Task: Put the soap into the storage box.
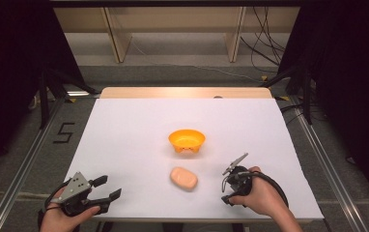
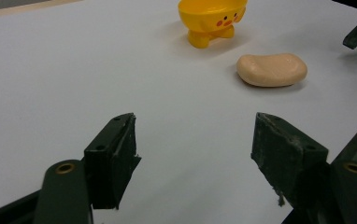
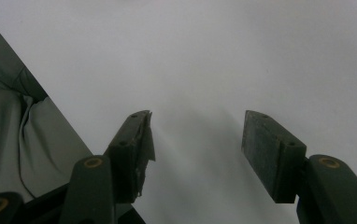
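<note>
Both tools stand wide apart at the jaws and hold nothing: the left gripper (image 1: 106, 189) over the table's (image 1: 124, 125) near left corner, the right gripper (image 3: 195, 149) over bare white surface at its near edge. Between them lies a peach soap bar (image 1: 183, 178), just short of a yellow bowl (image 1: 187, 140), with open tabletop all round.
</note>
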Tool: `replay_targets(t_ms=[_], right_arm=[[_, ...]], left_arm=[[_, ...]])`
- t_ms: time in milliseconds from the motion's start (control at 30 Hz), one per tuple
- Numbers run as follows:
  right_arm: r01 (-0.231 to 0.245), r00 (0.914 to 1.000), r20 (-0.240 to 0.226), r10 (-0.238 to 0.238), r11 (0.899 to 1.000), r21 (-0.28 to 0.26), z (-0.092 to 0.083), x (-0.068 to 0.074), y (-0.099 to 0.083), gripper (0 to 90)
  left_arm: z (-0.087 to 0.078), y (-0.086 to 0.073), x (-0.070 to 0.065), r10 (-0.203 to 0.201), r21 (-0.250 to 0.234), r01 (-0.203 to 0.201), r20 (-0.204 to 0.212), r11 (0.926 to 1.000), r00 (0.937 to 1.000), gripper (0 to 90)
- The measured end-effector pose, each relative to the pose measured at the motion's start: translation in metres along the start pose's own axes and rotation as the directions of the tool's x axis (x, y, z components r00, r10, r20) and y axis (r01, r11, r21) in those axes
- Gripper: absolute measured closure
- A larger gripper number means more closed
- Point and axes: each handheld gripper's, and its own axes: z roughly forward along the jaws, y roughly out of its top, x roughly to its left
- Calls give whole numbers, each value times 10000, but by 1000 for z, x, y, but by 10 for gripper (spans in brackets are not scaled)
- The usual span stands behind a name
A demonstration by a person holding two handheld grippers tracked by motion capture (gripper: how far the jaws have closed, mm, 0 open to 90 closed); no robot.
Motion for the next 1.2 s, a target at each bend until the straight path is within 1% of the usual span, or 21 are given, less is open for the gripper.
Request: replay_targets(t_ms=[33,67,133,167,200,333,400,433,467,500,533,567,633,667,767,900,933,1000,1033,1100,1200], right_arm=[[343,9994,84,-343,9994,2,1,-1,3,434],[343,9994,84,-343,9994,2,1,-1,3,434],[515,9986,92,-516,9986,123,2,4,12,431],[515,9986,92,-516,9986,123,2,4,12,431],[595,9982,-95,-594,9981,131,2,7,18,430],[761,9971,7,-761,9969,175,1,10,26,427],[902,9959,-25,-902,9958,132,0,12,33,427],[1133,9935,57,-1133,9935,117,0,11,37,426],[1115,9936,174,-1118,9936,201,-1,12,43,424],[1115,9936,174,-1118,9936,201,-1,12,43,424],[1393,9901,113,-1396,9901,177,-1,12,50,420],[1407,9899,169,-1410,9899,171,-1,11,53,419],[1303,9911,234,-1309,9912,240,-1,12,55,417],[1522,9881,192,-1525,9882,179,0,12,63,416],[1634,9864,169,-1638,9864,201,2,12,69,414],[1754,9842,184,-1761,9839,344,4,14,81,408],[1804,9834,136,-1811,9828,401,6,15,86,403],[1918,9813,64,-1922,9805,417,7,15,88,401],[1857,9826,-57,-1856,9816,447,8,17,90,398],[1973,9803,-168,-1967,9792,480,11,19,96,393],[2135,9768,-288,-2122,9751,598,16,22,102,383]], left_arm=[[0,0,0,24,0,-24,27,10000,10000,306],[0,0,0,18,8,-18,102,10000,9999,306],[0,0,-1,37,65,-37,-23,10000,10000,306],[0,0,-1,37,65,-37,-23,10000,10000,305],[0,-1,0,-18,37,17,70,10000,10000,306],[0,-1,0,-74,-22,74,-11,10000,10000,306],[0,-1,-2,-138,42,139,-17,9999,9999,305],[0,-1,-2,24,20,-24,23,10000,10000,305],[1,-1,-1,-14,48,14,109,10000,9999,306],[1,-1,-1,-14,48,14,109,10000,9999,306],[0,-1,-1,-5,32,5,73,10000,10000,305],[0,-1,-1,-86,77,86,-33,9999,10000,306],[0,-1,-2,-152,61,152,-33,9999,9999,306],[-1,-2,-1,-45,16,45,-17,10000,10000,306],[-1,-2,-1,-122,-18,122,32,9999,9999,305],[-4,-3,-1,-28,30,29,-111,10000,9999,306],[-3,-4,-2,-263,-120,262,-91,9996,9996,305],[-5,-4,-1,-128,-53,128,-99,9999,9999,306],[-7,-4,-1,-110,-9,110,-208,9999,9997,306],[-8,-5,-1,-170,-60,169,-159,9998,9997,306],[-10,-6,-2,-246,8,247,-344,9997,9991,306]])
